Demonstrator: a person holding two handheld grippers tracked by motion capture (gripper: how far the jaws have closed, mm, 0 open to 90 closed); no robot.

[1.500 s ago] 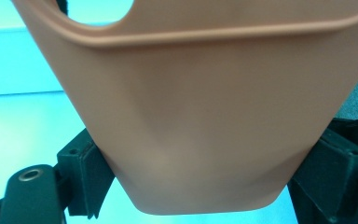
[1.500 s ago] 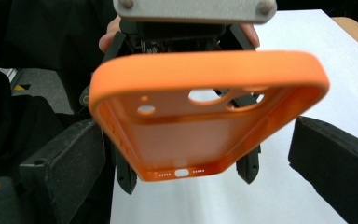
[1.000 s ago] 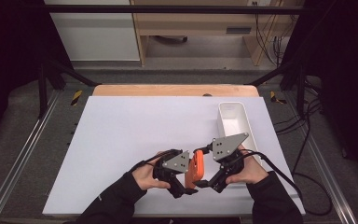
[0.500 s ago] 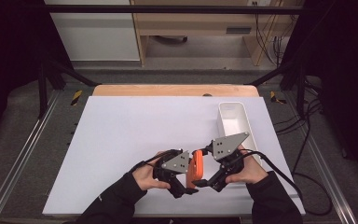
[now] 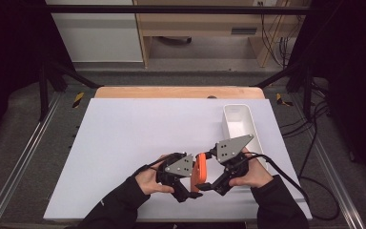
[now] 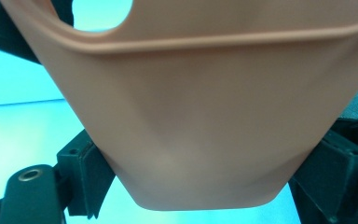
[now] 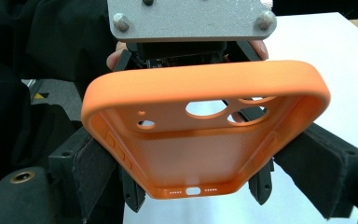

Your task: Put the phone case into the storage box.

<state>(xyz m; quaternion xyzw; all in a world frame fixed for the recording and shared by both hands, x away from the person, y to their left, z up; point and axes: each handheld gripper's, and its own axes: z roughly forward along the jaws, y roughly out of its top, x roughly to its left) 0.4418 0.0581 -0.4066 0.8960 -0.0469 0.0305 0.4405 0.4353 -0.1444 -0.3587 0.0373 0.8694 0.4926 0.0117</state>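
phone case: an orange soft phone case (image 5: 200, 172) is held up off the white table (image 5: 124, 143), between the two grippers, toward 6 o'clock of the table in the high view, near its front edge.
case up close: in the right gripper view the phone case (image 7: 200, 135) shows its hollow inner side, with the camera cut-outs toward 12 o'clock and the port holes on the lower rim at 6 o'clock. in the left gripper view the phone case (image 6: 205, 116) shows its smooth back, with one cut-out at 11 o'clock.
left gripper: the left gripper (image 5: 183, 183) sits at 9 o'clock of the case. its jaws are clamped on the case, pads pressing the two long sides in the left gripper view (image 6: 200, 186).
right gripper: the right gripper (image 5: 213, 180) sits at 3 o'clock of the case. its jaws have just been closing with the case between them, and in the right gripper view (image 7: 196, 182) both pads press the case's long sides.
hands: the person's left hand (image 5: 148, 180) and right hand (image 5: 253, 174) hold the grippers low in the high view, black sleeves coming in from 6 o'clock.
white tray: a white oblong tray (image 5: 228, 125) stands on the table at 1 o'clock of the case, near the right gripper's grey plate and apart from the case.
table board: a wooden edge (image 5: 171, 92) shows along the table's far side at 12 o'clock.
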